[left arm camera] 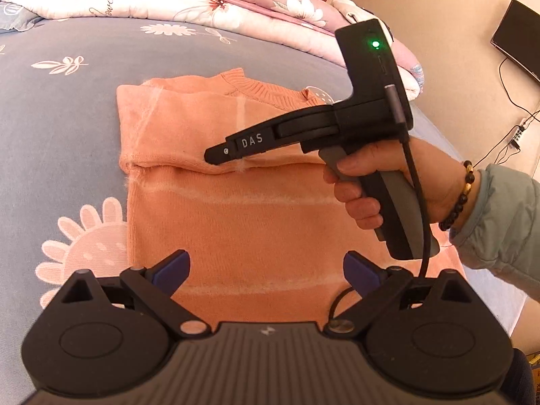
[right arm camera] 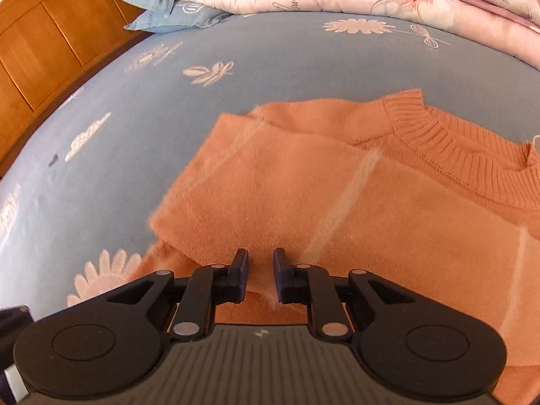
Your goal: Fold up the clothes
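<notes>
Lying flat on the blue flowered bedsheet (left arm camera: 67, 128), the orange sweater (left arm camera: 236, 209) fills the middle of the left wrist view, its ribbed collar (right arm camera: 449, 155) toward the top of the frame and its hem running down under the lower edge. One sleeve is already folded across the chest, and its lower edge makes a ridge that crosses the picture from left to right.

That ridge is what the next move seems to turn on. The right gripper (right arm camera: 260, 271) sits directly over it: in the right wrist view its jaws stand a little apart with the sleeve's edge lying in the narrow gap, the pads not visibly pressing the knit, so I judge nothing is pinched. In the left wrist view the same tool reaches in from the right of the frame, held by a hand (left arm camera: 374, 189), its tip at the fold line.

The left gripper (left arm camera: 266, 270) hovers spread wide over the sweater's lower body, holding nothing and clear of the cloth. It is the nearer one to the hem; the right is nearer to the collar. The sweater's long axis runs from bottom to top of both frames, so a hem-to-collar fold would travel away from both cameras.
</notes>
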Tool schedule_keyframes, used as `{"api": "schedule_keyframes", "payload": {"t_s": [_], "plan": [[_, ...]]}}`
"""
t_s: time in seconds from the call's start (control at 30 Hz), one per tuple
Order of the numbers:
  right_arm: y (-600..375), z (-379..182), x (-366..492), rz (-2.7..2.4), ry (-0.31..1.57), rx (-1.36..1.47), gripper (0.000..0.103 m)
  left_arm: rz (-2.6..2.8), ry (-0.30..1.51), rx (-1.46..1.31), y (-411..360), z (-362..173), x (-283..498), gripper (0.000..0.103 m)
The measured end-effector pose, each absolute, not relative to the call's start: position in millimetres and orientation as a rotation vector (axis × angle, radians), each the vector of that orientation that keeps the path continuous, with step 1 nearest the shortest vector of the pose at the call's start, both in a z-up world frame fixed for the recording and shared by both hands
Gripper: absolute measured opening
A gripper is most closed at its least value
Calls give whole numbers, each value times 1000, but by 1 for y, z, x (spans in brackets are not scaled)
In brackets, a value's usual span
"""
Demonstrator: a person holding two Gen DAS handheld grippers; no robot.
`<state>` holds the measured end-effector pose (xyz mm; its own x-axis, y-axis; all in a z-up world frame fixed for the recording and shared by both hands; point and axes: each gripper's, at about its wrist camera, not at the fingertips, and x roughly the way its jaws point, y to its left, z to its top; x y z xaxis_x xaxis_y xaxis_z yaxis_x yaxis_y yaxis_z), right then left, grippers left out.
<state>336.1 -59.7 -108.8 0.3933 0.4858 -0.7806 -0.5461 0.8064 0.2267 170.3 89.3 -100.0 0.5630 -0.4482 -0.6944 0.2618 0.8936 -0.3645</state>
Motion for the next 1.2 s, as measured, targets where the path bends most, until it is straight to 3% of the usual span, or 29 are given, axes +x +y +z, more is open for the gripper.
{"api": "schedule_keyframes", "payload": {"t_s": [0.2,0.27,0.33,0.57,0.8,1.0,1.17,1.2], "plan": [[-126,-79,324,509,871,127,27,-422,903,-176,80,-91,166,97],[-144,-99,330,458,927,159,27,-421,904,-170,75,-88,167,97],[-155,-116,332,447,938,165,20,-428,902,-160,68,-84,167,97],[-186,-85,321,404,866,250,23,-438,908,-126,50,-79,169,97],[-221,-111,334,300,935,311,22,-393,940,-115,41,-73,175,97],[-223,-69,298,257,935,209,34,-373,956,-64,33,-65,166,97],[-242,-51,234,215,964,105,35,-380,1001,-49,25,-64,146,97],[-248,-51,220,202,974,103,39,-380,1009,-44,23,-64,141,97]]}}
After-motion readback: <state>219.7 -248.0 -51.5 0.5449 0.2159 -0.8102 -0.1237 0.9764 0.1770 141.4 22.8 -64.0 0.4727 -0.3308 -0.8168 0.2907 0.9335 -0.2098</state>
